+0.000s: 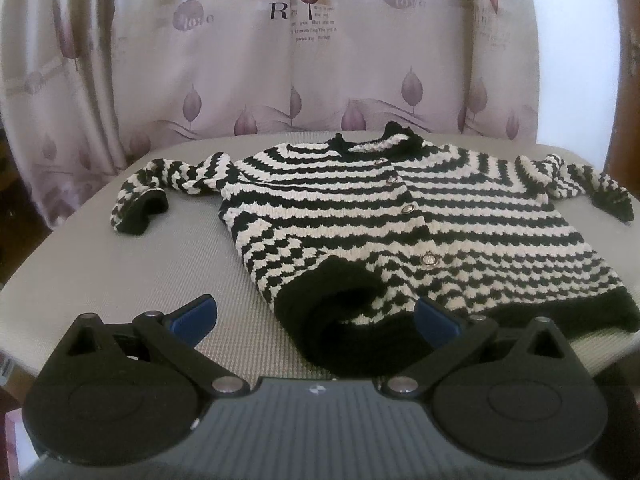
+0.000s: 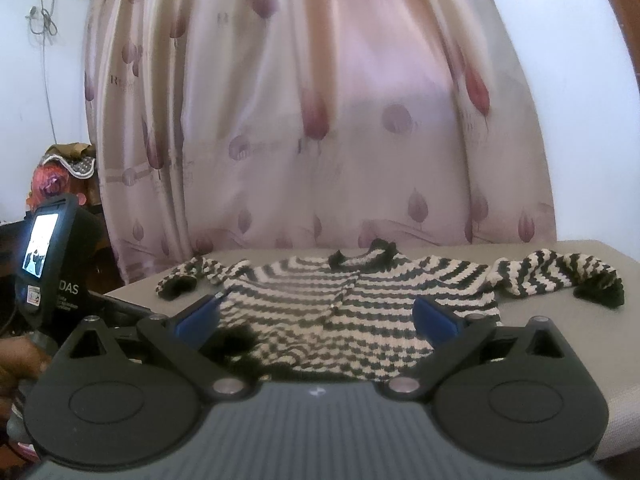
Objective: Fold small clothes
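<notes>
A small black-and-white striped knit cardigan (image 1: 360, 216) lies spread flat on a grey table (image 1: 120, 272), front up, buttons down the middle, sleeves out to both sides. Its black hem is rumpled at the near left. My left gripper (image 1: 316, 316) is open and empty, just in front of that hem. In the right wrist view the cardigan (image 2: 360, 304) lies ahead, and my right gripper (image 2: 316, 316) is open and empty above its near edge. The left gripper's body (image 2: 52, 264) shows at the far left there.
A pale curtain with purple leaf prints (image 1: 320, 60) hangs right behind the table. The table's edge curves round at left (image 1: 24, 276) and right. Cluttered objects (image 2: 64, 172) stand at the far left of the room.
</notes>
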